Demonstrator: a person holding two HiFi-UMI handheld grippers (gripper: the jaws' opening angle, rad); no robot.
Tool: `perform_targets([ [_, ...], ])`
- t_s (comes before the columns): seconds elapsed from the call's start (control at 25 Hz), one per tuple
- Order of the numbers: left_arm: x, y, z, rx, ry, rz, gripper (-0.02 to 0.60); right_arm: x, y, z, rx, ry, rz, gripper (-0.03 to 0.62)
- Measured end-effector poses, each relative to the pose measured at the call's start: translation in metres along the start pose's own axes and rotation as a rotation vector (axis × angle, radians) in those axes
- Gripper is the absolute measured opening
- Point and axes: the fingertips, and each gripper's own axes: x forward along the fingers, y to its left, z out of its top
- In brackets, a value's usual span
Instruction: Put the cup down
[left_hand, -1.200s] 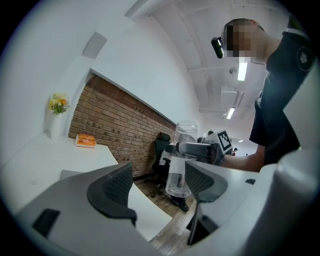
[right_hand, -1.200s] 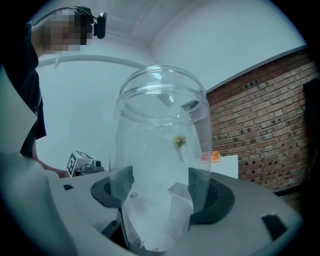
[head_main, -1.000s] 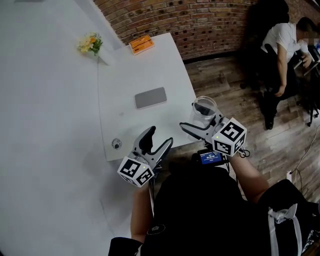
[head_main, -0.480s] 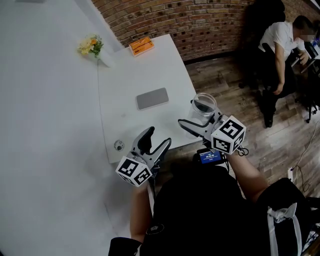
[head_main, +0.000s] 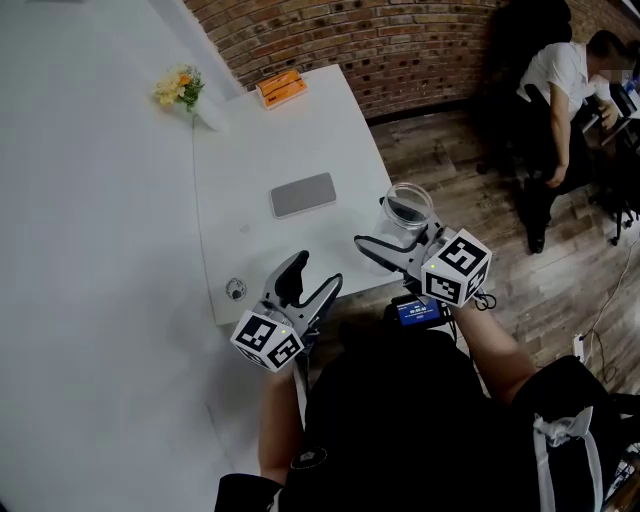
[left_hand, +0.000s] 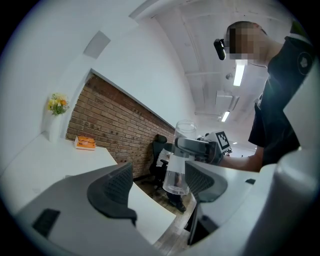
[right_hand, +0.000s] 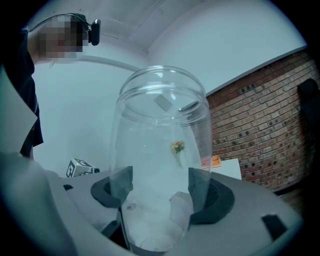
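While the right gripper (head_main: 398, 240) clamps the upright clear cup (head_main: 408, 212) by the near right edge of the table (head_main: 290, 130), carry it inboard, lower until the base seats flat, then release; left gripper (head_main: 312, 283) jaws stand apart, empty

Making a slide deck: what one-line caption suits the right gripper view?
Right claw clamps a clear cup upright; brick wall behind at right.
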Motion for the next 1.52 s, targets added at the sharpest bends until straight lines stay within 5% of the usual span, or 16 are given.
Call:
perform_targets([
  [0.6,0.003,0.010,0.003,-0.009,-0.001,0.011,0.328,0.021,-0.005,-0.011,0.012,0.040,0.059,0.356],
  [1.04,-0.005,0.072,0.006,-0.094,-0.046,0.053,0.328,0.145,-0.097,-0.063,0.106,0.087,0.010,0.356],
  [1.52,0.004,0.089,0.018,-0.129,-0.075,0.170,0.328,0.235,-0.132,-0.079,-0.056,0.118,0.051,0.356],
])
